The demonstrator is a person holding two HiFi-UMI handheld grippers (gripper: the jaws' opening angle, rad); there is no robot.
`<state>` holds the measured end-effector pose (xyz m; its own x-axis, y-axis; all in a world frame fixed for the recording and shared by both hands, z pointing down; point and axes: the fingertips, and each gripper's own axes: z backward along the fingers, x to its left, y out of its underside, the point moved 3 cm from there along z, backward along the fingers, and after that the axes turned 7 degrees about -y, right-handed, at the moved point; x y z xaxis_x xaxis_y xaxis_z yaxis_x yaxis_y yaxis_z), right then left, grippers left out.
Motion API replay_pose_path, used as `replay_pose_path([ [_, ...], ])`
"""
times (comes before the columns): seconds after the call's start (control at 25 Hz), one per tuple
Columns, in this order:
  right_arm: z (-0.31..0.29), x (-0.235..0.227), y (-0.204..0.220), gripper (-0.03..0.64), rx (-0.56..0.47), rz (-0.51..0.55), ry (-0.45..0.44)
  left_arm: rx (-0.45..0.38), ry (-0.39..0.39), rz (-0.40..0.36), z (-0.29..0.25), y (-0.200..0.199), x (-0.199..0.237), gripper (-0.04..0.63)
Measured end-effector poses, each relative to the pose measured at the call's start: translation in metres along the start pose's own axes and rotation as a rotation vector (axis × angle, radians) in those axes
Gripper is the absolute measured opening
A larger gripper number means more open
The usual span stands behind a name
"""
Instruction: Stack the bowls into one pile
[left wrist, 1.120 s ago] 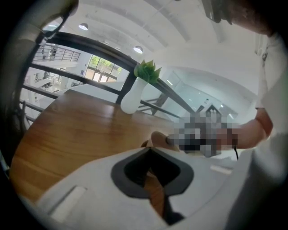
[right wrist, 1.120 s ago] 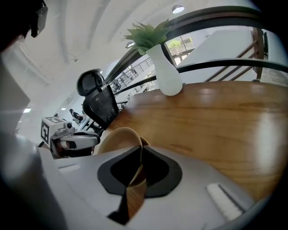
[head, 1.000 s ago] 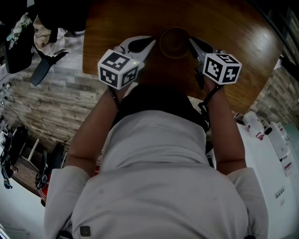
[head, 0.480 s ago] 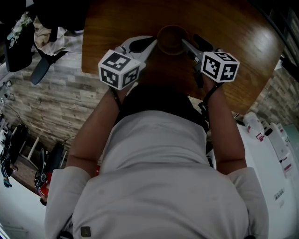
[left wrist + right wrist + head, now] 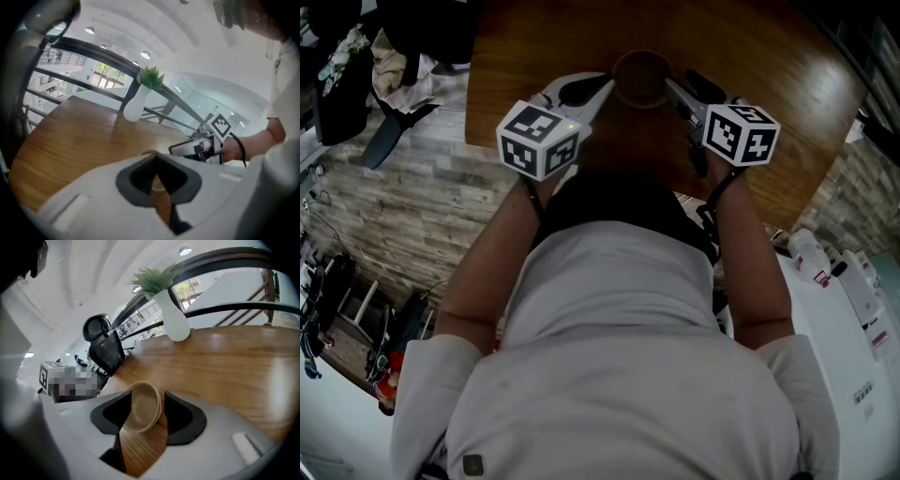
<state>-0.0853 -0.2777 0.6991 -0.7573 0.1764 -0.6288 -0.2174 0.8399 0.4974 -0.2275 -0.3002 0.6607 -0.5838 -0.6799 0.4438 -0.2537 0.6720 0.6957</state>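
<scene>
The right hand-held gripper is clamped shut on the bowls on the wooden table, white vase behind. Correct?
Not clamped: the right hand-held gripper is open, jaws having just been opening, with the bowls between them but unpressed, as the right gripper view shows. The table and vase are as stated.

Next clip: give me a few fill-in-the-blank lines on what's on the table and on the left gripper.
The bowls stand nested in ___ pile on the table.
The white vase holds a ___ plant.
The jaws of the left gripper are ___, with nothing between them.
Missing words: one; green; shut.
</scene>
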Motion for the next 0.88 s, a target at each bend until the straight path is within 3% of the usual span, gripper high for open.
replay_pose_path([
  [0.24, 0.016, 0.03, -0.01, 0.156, -0.022, 0.057, -0.023, -0.061, 0.005, -0.029, 0.021, -0.026, -0.016, 0.005],
  [0.52, 0.053, 0.092, -0.03, 0.011, -0.104, 0.15, -0.071, -0.122, 0.038, -0.095, 0.068, -0.057, -0.058, 0.005],
  [0.88, 0.113, 0.175, -0.058, 0.008, -0.25, 0.253, -0.077, -0.237, 0.056, -0.212, 0.142, -0.105, -0.096, 0.005],
])
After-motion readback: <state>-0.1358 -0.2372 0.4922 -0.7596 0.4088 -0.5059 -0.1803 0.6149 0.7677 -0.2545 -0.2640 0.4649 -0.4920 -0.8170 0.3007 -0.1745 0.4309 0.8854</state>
